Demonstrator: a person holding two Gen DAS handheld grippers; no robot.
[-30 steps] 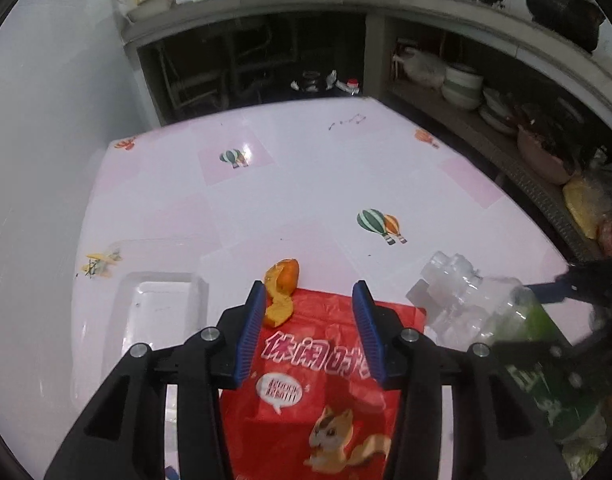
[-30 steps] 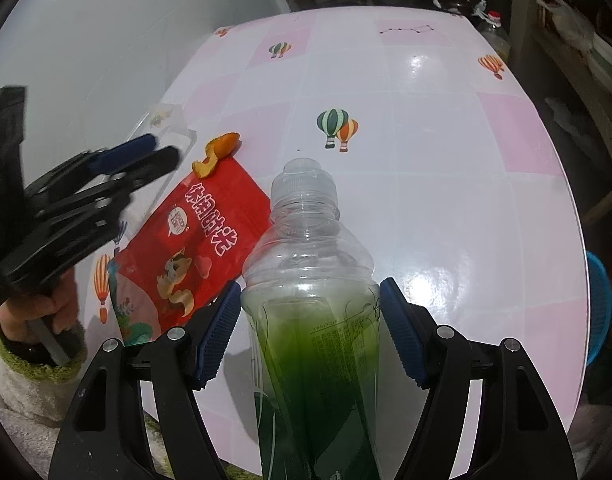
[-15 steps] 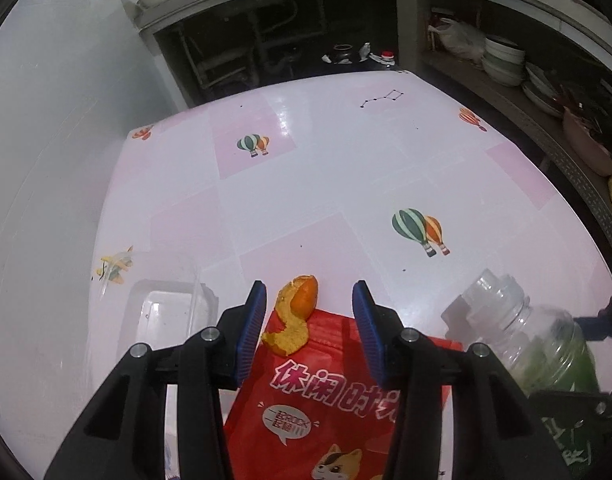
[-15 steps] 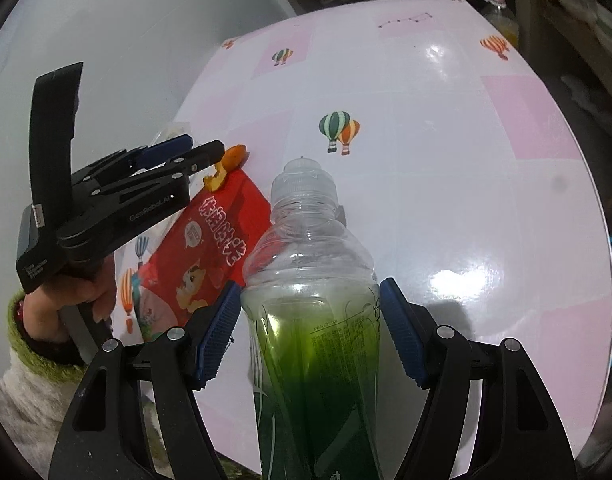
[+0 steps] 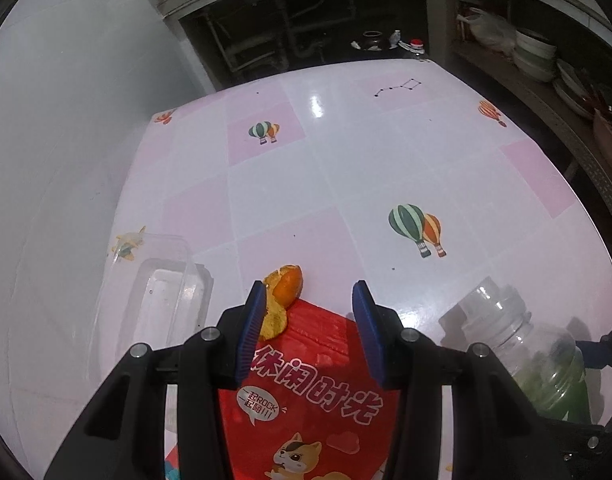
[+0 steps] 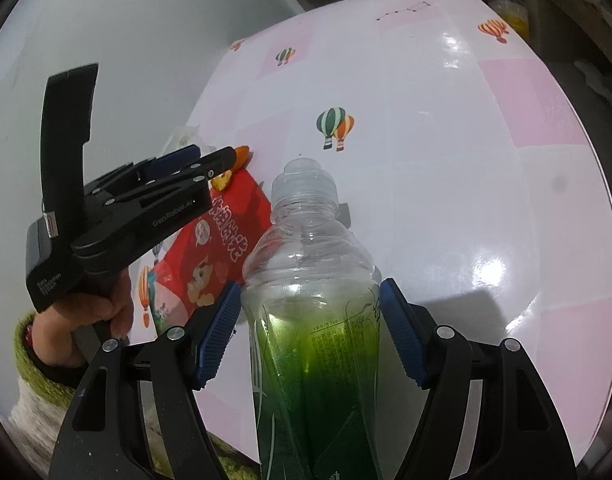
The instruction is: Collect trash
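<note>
a glossy table (image 5: 386, 168) with a pink and white checked cover, printed with hot-air balloons, carries the things. on its near part lies a red snack bag (image 5: 318, 392), an orange peel (image 5: 282, 300) touching the bag's far edge, and a clear plastic tray (image 5: 162, 304) just beside them.

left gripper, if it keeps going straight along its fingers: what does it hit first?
Probably the red snack bag, near its top edge, with the orange peel right beside the left gripper's inner pad. Depth is unclear, so the peel could come first.
</note>
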